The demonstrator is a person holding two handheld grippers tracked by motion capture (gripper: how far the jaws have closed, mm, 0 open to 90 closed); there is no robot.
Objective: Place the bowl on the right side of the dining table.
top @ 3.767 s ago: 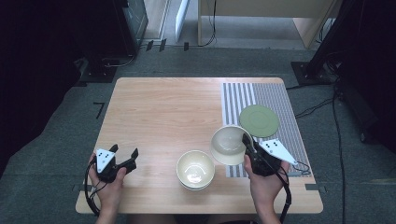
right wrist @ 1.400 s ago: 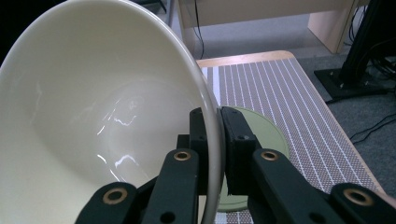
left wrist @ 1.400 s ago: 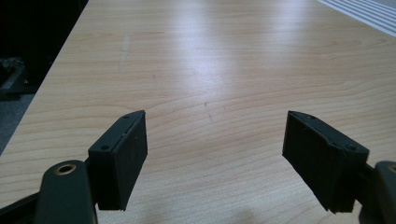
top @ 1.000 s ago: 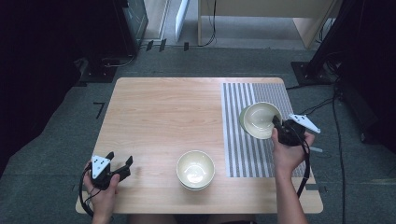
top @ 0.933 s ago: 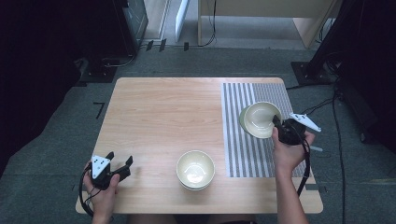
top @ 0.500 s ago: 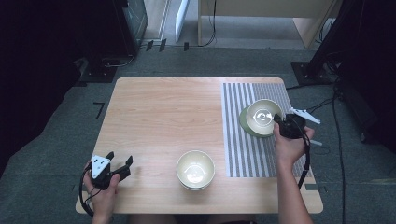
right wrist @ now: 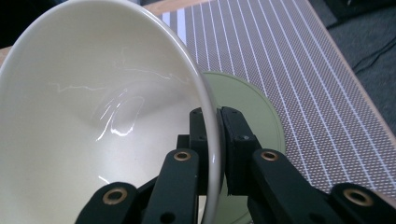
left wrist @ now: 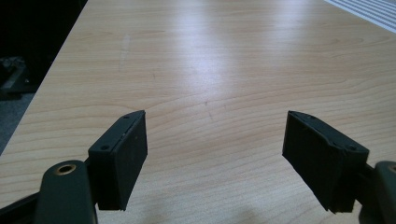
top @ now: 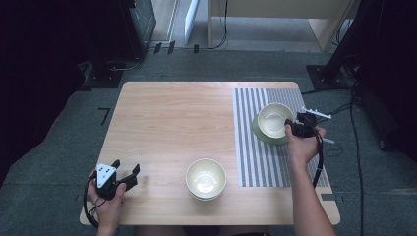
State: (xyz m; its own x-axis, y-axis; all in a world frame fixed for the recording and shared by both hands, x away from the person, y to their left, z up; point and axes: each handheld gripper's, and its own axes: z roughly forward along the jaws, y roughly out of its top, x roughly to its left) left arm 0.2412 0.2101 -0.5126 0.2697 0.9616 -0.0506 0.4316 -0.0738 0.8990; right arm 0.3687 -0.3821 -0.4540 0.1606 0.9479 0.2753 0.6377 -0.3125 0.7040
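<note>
Since the earliest frame, right hand-held gripper (top: 295, 127) has carried the cream bowl (top: 273, 119) from near the desk's front edge, beside the other bowl (top: 206, 178), out to the striped mat (top: 255, 147) at the right side of the desk; bowl now sits over the green plate (top: 261, 135), whether touching or just above cannot be told. Jaws are clamped on the bowl's rim, one pad inside, one outside, as the right gripper view shows with bowl (right wrist: 107, 121), plate (right wrist: 243, 112) and right hand-held gripper (right wrist: 217, 154). Bowl is tilted in that view. Left hand-held gripper (top: 125, 174) rests near the front left corner, jaws spread wide with nothing between them; in the left gripper view the left hand-held gripper (left wrist: 215, 158) looks over bare desk (left wrist: 210, 70). Handling judgement: bowl looks glazed ceramic, stiff, smooth, probably slippery and breakable, moderately heavy for a one-sided rim pinch. Rim is the only practical hold; keep it level and set down gently, centred on plate.
</note>
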